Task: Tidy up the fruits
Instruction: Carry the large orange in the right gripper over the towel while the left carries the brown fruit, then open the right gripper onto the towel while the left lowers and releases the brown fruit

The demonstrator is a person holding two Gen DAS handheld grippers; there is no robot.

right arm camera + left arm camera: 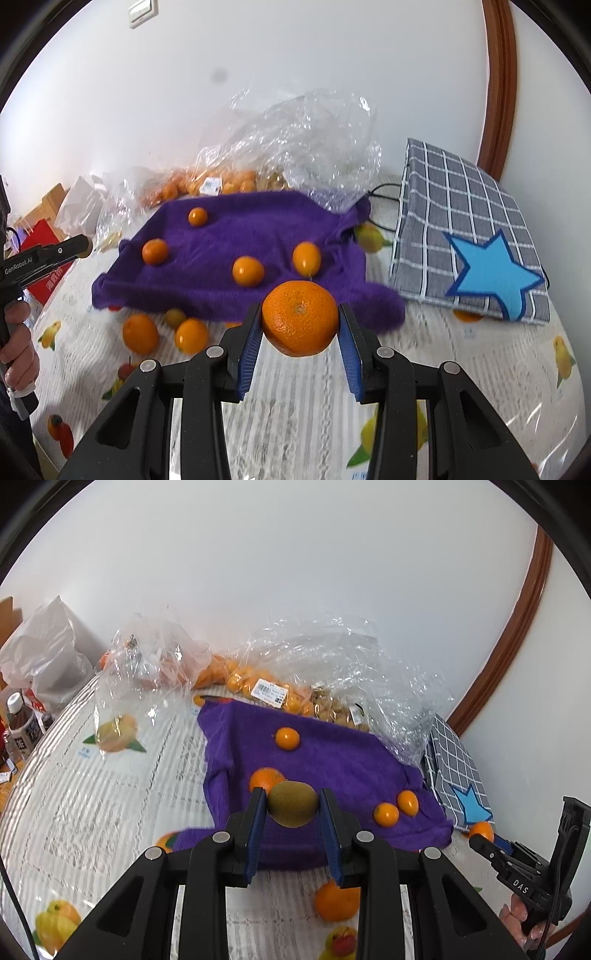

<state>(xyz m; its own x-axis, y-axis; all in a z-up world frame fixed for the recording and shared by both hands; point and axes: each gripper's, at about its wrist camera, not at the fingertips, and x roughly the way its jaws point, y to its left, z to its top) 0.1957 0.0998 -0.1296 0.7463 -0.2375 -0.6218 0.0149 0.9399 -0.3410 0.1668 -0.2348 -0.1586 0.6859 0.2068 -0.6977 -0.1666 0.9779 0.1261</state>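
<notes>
Clearly both round fruits could slip: the kiwi (292, 803) sits pinched at the very tips of the left gripper (293, 805), above the purple cloth (332, 760), and the mandarin (300, 317) is likewise clamped in the right gripper (301, 319). Dropped, either would roll among the loose oranges (248, 271) ahead.

Table (295, 424) w/ purple towel (240, 254), oranges (140, 332)
</notes>
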